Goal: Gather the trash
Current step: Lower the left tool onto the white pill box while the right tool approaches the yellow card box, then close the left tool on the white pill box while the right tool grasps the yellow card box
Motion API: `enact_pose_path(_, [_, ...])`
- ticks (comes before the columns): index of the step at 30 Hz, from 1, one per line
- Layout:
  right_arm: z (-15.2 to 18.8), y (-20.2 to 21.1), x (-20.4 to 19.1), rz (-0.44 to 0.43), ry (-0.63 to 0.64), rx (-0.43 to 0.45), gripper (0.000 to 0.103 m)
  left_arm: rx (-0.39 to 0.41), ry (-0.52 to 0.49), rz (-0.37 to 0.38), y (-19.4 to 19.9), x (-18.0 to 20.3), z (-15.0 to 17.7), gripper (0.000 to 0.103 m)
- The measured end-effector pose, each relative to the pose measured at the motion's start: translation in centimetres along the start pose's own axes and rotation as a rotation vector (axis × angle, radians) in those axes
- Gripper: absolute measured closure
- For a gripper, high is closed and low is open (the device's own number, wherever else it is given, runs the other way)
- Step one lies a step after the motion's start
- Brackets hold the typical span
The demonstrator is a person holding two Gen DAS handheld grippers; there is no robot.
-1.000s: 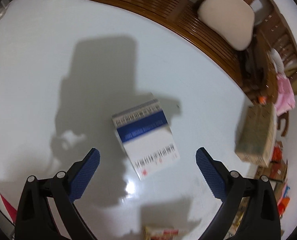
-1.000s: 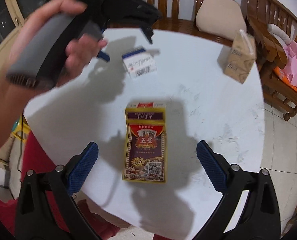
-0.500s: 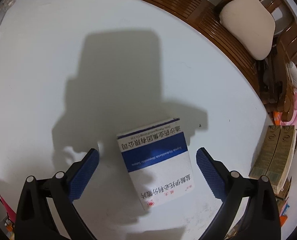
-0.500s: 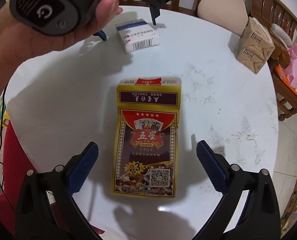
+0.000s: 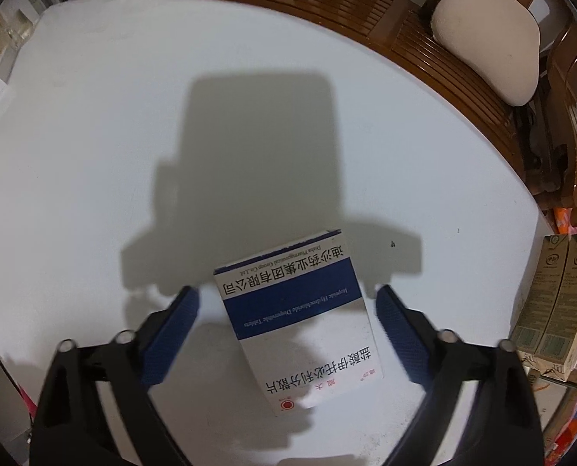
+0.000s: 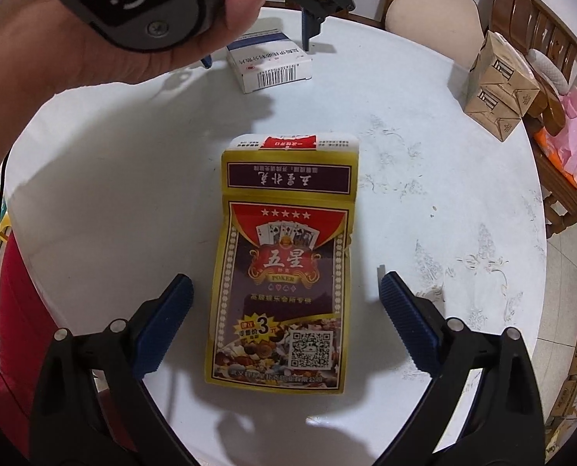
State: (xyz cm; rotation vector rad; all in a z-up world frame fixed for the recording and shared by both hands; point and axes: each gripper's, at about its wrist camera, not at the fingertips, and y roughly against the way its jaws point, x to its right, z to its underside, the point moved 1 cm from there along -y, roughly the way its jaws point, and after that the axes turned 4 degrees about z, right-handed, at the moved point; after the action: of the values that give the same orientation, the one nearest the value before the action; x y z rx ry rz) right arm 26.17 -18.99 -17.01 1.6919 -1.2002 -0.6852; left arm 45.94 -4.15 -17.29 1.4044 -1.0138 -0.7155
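Observation:
A white and blue medicine box (image 5: 296, 322) lies flat on the round white table (image 5: 94, 155). My left gripper (image 5: 287, 299) points straight down over it. Its jaws are closing with the box between them, and a gap shows at each blue pad. The right wrist view shows the same box (image 6: 272, 66) under the hand-held left gripper (image 6: 257, 48). Nearer the table's front lies a yellow, red and purple playing-card pack (image 6: 284, 272). My right gripper (image 6: 286, 283) straddles its lower half. Its jaws are closing too, and the pads stand clear of the pack.
Two tan cartons (image 6: 498, 89) stand together at the table's right edge, also seen in the left wrist view (image 5: 552, 299). Wooden chairs with a cream cushion (image 5: 490, 35) ring the far side. A pink bag (image 6: 575, 136) lies on a chair at the right.
Both grippers have come down closer to the table. The medicine box now sits between the left fingers, and both pairs of jaws have narrowed slightly.

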Motion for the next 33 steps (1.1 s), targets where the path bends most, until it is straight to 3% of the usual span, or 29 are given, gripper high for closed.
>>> enact_pose_path(4, [0.2,0.5,0.2,0.0,-0.002,0.003,0.018,-0.001,-0.023,0.022,0.5,0.3,0.0,0.034])
enact_pose_path(6, [0.0,0.8,0.4,0.002,-0.006,0.012,0.036,-0.001,-0.031,0.043,0.7,0.2,0.1,0.036])
enact_pose_path(8, [-0.1,0.9,0.6,-0.003,-0.01,0.009,0.043,-0.001,-0.054,0.048,0.7,0.2,0.3,0.037])
enact_pose_path(24, [-0.4,1.3,1.3,-0.05,-0.059,0.011,0.044,-0.022,-0.202,0.123,0.5,0.4,0.5,0.038])
enact_pose_path(33, [0.3,3.2,1.3,-0.006,-0.076,0.057,0.044,0.076,-0.289,0.155,2.9,0.0,1.4,0.038])
